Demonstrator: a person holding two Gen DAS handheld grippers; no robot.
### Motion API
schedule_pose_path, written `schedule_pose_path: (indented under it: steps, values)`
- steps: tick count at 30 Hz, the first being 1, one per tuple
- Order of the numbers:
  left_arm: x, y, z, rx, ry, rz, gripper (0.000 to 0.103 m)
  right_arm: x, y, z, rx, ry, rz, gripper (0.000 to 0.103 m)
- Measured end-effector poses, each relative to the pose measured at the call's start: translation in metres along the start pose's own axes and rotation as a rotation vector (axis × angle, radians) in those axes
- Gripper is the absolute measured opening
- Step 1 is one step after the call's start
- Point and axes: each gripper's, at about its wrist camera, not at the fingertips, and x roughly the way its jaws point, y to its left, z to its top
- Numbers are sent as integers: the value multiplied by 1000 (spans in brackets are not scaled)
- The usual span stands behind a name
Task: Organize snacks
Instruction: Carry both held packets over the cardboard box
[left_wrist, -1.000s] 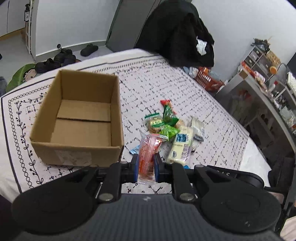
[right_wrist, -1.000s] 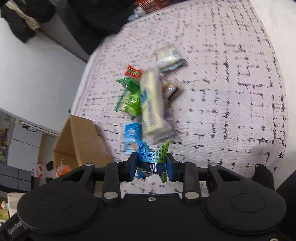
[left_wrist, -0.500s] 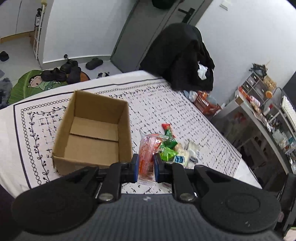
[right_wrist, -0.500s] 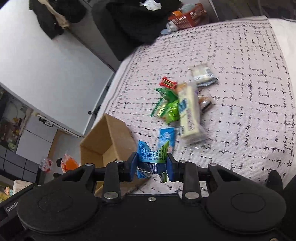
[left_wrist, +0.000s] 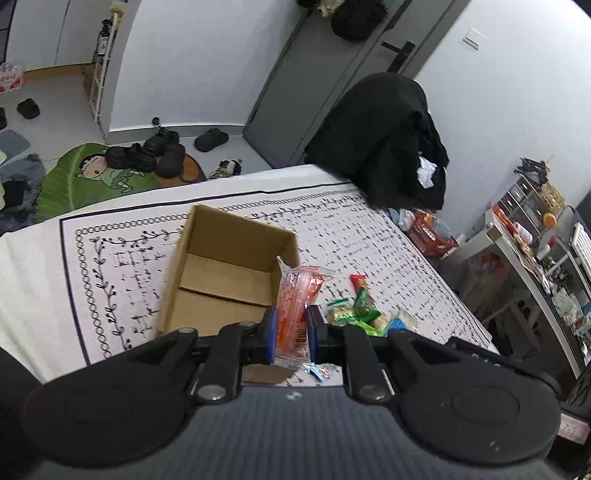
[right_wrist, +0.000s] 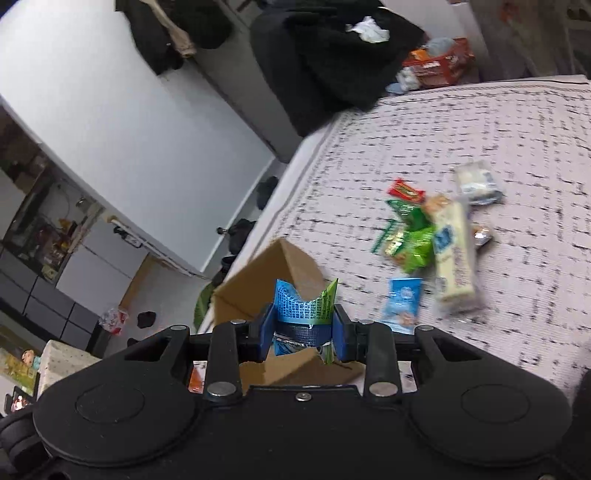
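Both grippers sit higher vs 1 s ago, w/ more of the room in view. Left gripper (left_wrist: 291, 330) pinches an orange snack pack (left_wrist: 295, 310) at the cardboard box's (left_wrist: 229, 273) right wall. Right gripper (right_wrist: 303, 332) clamps a crumpled blue-green wrapper (right_wrist: 304, 306) over the box (right_wrist: 291, 262) corner. Box interior bare. Snack pile (right_wrist: 432, 236) lies right of the box on the cloth (right_wrist: 517, 129), w/ bare cloth around it.
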Motion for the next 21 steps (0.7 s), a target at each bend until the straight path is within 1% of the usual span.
schedule_pose_path:
  steps: [8,14,21]
  values:
    - [6,26,14,-57,0,41,16,21,30,1,-91,27,67,31]
    - [22,38,19,-81,31,72,16,48,43,3,-139,69,110,32]
    - [45,41,23,-72,65,121,16,75,46,1,-210,126,188,32]
